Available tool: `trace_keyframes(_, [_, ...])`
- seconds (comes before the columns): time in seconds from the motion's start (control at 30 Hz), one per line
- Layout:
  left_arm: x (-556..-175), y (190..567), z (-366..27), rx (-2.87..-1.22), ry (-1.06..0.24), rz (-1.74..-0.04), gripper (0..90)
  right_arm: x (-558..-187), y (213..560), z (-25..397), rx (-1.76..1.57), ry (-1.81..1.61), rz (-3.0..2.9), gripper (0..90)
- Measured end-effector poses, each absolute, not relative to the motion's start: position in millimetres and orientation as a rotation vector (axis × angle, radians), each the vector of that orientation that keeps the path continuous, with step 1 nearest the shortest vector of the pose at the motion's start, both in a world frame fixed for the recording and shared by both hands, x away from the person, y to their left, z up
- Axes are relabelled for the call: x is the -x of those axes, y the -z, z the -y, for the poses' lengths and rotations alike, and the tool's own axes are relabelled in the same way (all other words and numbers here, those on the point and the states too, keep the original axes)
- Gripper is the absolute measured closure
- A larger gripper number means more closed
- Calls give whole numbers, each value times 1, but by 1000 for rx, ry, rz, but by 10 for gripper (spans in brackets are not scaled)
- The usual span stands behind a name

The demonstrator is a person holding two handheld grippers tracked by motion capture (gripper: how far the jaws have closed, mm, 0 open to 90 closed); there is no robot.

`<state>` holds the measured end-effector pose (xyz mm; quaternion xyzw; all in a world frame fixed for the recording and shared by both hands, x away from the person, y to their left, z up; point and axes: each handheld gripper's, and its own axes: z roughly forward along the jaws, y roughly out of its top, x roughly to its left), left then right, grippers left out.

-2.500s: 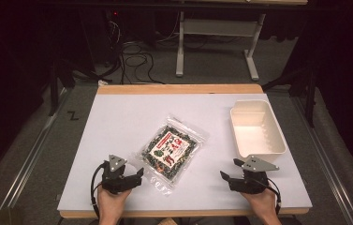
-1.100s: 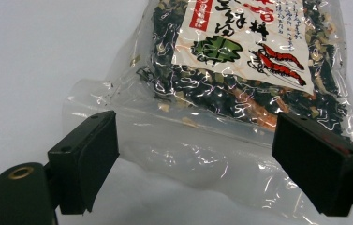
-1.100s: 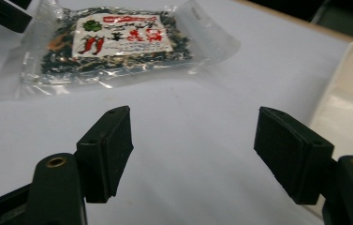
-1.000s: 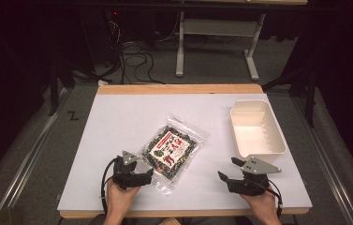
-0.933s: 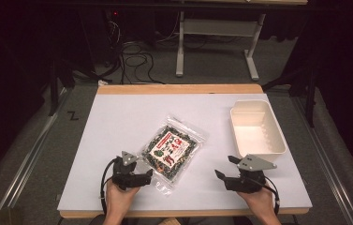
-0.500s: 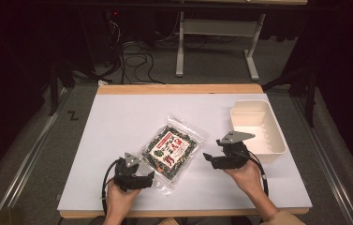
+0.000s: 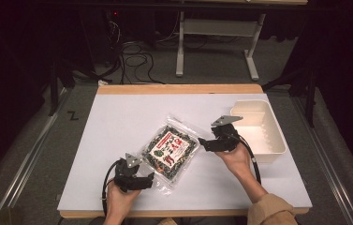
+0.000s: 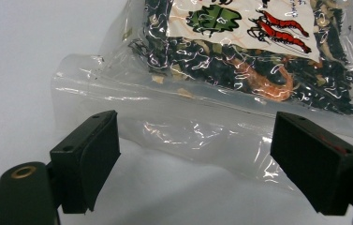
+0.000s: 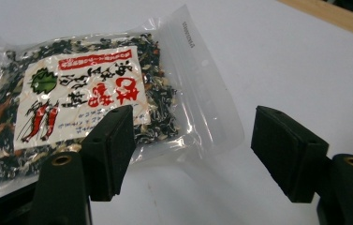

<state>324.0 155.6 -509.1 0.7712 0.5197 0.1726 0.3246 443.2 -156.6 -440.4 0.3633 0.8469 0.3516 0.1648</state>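
A clear plastic bag (image 7: pixel 170 151) of dark dried bits with a white and red label lies flat in the middle of the white table. My left gripper (image 7: pixel 150 179) sits at the bag's near corner, open, and its jaws straddle the bag's empty clear end (image 8: pixel 183 136). My right gripper (image 7: pixel 203 142) stands open at the bag's right side, with the bag's sealed clear edge (image 9: pixel 197 108) between and just beyond its fingers (image 9: pixel 111 150). Neither gripper holds the bag (image 9: pixel 76 108).
A white rectangular tub (image 7: pixel 267 121) stands empty at the table's right edge, just behind my right hand. A wooden strip (image 7: pixel 179 89) runs along the table's far edge. Cables and desk legs lie on the floor beyond.
My right gripper has moved from the table's near right up and left to the bag's right side. My left gripper has edged right to the bag's near corner.
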Motion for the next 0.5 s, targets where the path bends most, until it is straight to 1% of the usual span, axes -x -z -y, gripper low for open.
trace_keyframes(0.07, [-325, 508, -157, -2020, -455, -1368, 167, -449, 442, 154, -1053, -1003, -2404, 385])
trace_keyframes(0.17, [-326, 509, -158, -2015, -464, -1380, 169, -457, 441, 146, -1004, -949, -2401, 419])
trace_keyframes(0.23, [-327, 509, -159, -2014, -465, -1389, 170, -462, 443, 142, -1023, -962, -2395, 428])
trace_keyframes(0.5, [-327, 509, -161, -2005, -473, -1397, 173, -485, 456, 143, -1184, -952, -2402, 412])
